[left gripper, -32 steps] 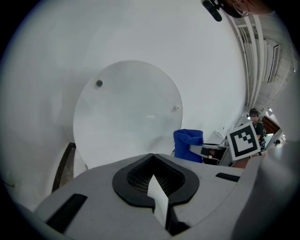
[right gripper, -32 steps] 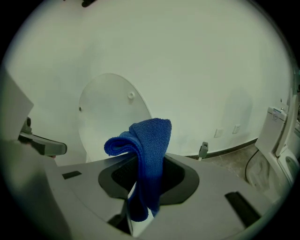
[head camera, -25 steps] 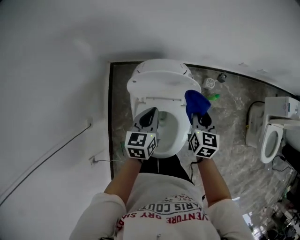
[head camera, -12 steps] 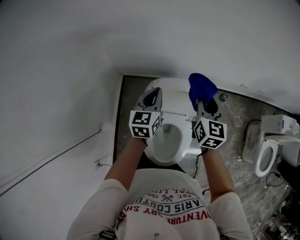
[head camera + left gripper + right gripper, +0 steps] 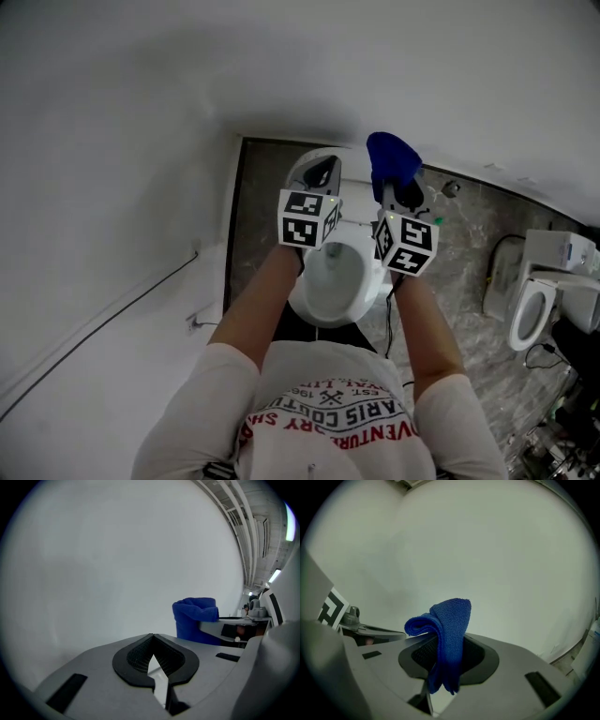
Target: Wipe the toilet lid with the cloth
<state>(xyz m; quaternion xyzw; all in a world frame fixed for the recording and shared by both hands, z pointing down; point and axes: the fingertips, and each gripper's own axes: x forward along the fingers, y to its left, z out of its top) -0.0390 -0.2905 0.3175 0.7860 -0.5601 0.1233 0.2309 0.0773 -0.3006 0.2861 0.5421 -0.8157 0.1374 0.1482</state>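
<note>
- Blue cloth (image 5: 450, 620) is pinched in the right gripper (image 5: 394, 192), bunched and folded over above its fingertips, against the white far wall.
- Both bare forearms reach forward side by side from the near edge, with the marker cubes facing up towards the head camera.
- Left gripper (image 5: 152, 641) has its pads pressed together with nothing between them. It is held level with the right gripper, just to its left.
- Toilet lid (image 5: 353, 178) shows white between and behind the two grippers, largely hidden by them.
- Toilet bowl (image 5: 309, 305) lies open beneath the wrists, with a darker hollow at its bottom.
- Second toilet (image 5: 534, 300) stands at the far right, well apart.
</note>
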